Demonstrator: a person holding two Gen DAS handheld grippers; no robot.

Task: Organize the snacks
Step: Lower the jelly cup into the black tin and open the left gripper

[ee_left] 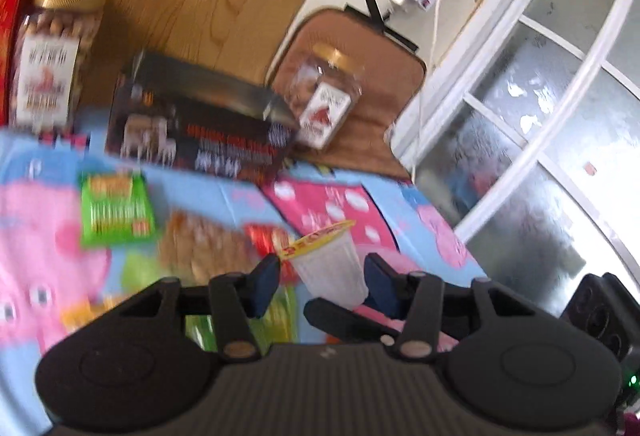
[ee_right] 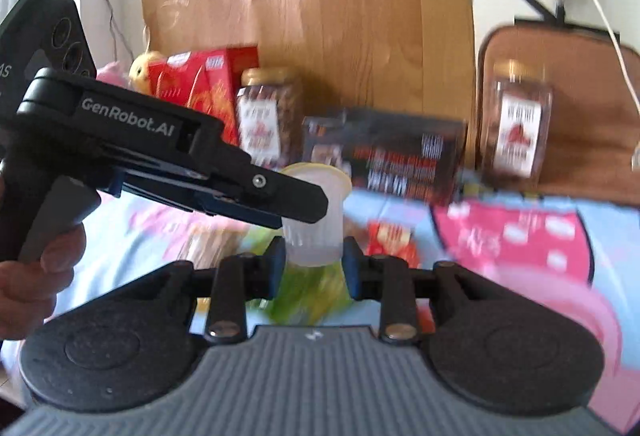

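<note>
A small white jelly cup (ee_left: 328, 268) with a yellow lid hangs tilted above the cartoon-print cloth (ee_left: 40, 220). My left gripper (ee_left: 323, 282) has its blue pads on either side of the cup near the rim and looks shut on it. In the right wrist view the cup (ee_right: 316, 232) sits between the pads of my right gripper (ee_right: 315, 264), which is shut on its lower part. The left gripper (ee_right: 308, 203) reaches in from the left across the cup's top. One right gripper finger (ee_left: 340, 312) shows under the cup.
On the cloth lie a green packet (ee_left: 116, 211), a biscuit pack (ee_left: 204, 248) and a red packet (ee_right: 390, 236). Behind stand a black box (ee_right: 384, 151), a nut jar (ee_right: 266, 115) and a red box (ee_right: 204, 91). A second jar (ee_right: 516, 127) stands on a brown chair (ee_right: 592, 95).
</note>
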